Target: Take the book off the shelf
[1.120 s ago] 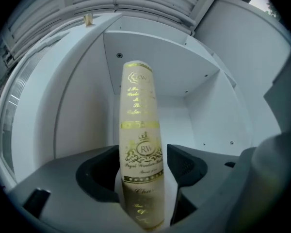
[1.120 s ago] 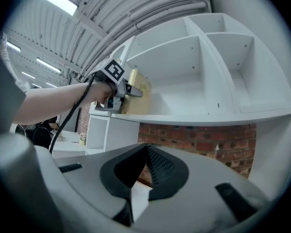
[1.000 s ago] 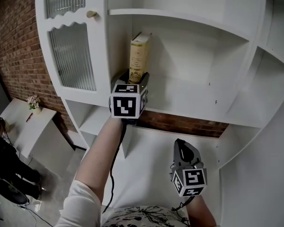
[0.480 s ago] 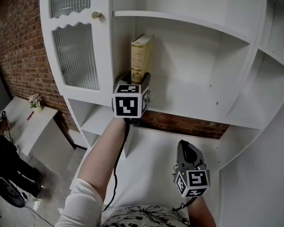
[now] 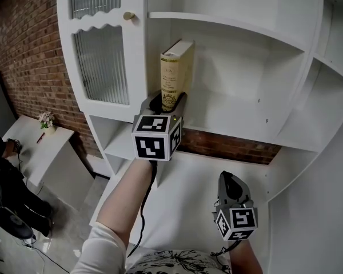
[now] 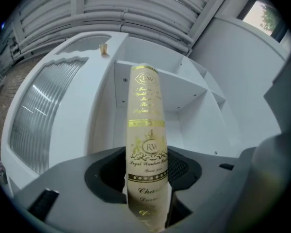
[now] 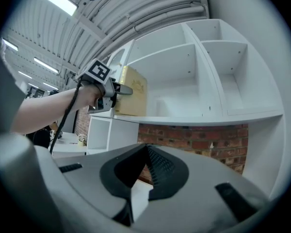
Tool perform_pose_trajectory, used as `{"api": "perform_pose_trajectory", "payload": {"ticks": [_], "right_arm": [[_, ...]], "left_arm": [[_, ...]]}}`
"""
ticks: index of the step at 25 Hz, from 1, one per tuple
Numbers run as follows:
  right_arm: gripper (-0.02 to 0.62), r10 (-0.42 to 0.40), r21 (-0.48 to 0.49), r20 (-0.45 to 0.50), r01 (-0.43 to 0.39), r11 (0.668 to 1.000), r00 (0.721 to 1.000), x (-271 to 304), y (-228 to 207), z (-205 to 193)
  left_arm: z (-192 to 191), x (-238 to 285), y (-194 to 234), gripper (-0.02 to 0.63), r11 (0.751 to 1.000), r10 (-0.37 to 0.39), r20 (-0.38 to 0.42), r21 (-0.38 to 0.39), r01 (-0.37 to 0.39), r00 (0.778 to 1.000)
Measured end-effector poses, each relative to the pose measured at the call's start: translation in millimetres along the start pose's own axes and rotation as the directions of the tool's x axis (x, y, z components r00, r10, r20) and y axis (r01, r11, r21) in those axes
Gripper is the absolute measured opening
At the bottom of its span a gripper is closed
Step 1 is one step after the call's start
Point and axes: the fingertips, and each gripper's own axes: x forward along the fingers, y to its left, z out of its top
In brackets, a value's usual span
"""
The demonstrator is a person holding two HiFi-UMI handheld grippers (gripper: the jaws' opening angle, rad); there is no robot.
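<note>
Drawn back toward the person since a second ago, the left gripper (image 5: pixel 171 99) now hangs its marker cube (image 5: pixel 155 141) over the shelf's front edge. Its jaws have just been closing, with the book (image 5: pixel 176 67) between them.

Nearest, low on the right, the right gripper (image 5: pixel 227 177) points level toward the shelving. Its grey, ribbed-pad jaws meet at the tips with nothing between them. To its left a bare forearm (image 5: pixel 128 196) in a pushed-up white sleeve reaches forward, and a black cable (image 5: pixel 144 221) trails along it.

Farther on, the cube's black-and-white squares face the camera. Beyond it, the left gripper's dark jaws press on either side of the book's lower spine.

The book is a slim hardback in glossy cream, with gold lettering, bands and a crest down its spine. It stands upright at the left end of the shelf (image 5: pixel 228 119), close to the upright panel, and its plain cover faces right.

The shelving is smooth white-painted board with curved outer edges and small peg holes. Left of the book is a door (image 5: pixel 103 64) of ribbed glass with a scalloped upper rail and a round pale knob (image 5: pixel 128 16). Rough red brick (image 5: pixel 28 56) shows behind and below. At far left, a small white table (image 5: pixel 37 153) carries a little pot of flowers (image 5: pixel 46 120).
</note>
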Motion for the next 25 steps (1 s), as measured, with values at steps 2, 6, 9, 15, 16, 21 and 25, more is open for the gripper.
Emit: {"api": "perform_pose_trajectory", "payload": {"ticks": [2,6,9,15,16,21,25], "right_arm": [[0.008,0.0,0.001,-0.005,0.0,1.0,1.0,-5.2,6.5,-1.3],[0.008,0.001,0.01,-0.008,-0.001,1.0,1.0,-16.0,22.9,-2.4],[0.008,-0.003,0.015,-0.007,0.003,1.0,1.0,-24.2,36.7,-2.0],[0.008,-0.009,0.02,-0.013,0.01,1.0,1.0,-46.7,73.9,-5.0],[0.008,-0.016,0.016,-0.013,0.016,1.0,1.0,-52.2,79.7,-5.6],[0.008,-0.051,-0.019,0.0,0.051,0.999,0.999,-79.3,107.7,-3.7],[0.008,-0.078,-0.05,0.023,0.08,0.996,0.997,-99.2,125.3,-4.2]], "left_arm": [[7.9,-19.6,-1.7,0.204,1.0,-0.011,0.033,0.003,0.011,0.999],[20.3,-61.5,-3.1,0.206,0.999,-0.032,0.082,0.03,0.03,0.996],[20.1,-91.0,-2.9,0.206,0.998,-0.057,0.094,0.035,0.054,0.994],[-8.2,-156.7,5.1,0.206,0.996,-0.087,0.059,0.001,0.087,0.994],[-15.9,-170.1,6.9,0.206,0.996,-0.091,0.052,-0.012,0.092,0.995],[-51.7,-234.1,14.9,0.206,0.995,-0.1,0.046,-0.018,0.101,0.994],[-78.6,-277.6,13.3,0.206,0.997,-0.081,0.046,0.003,0.081,0.996]]}}
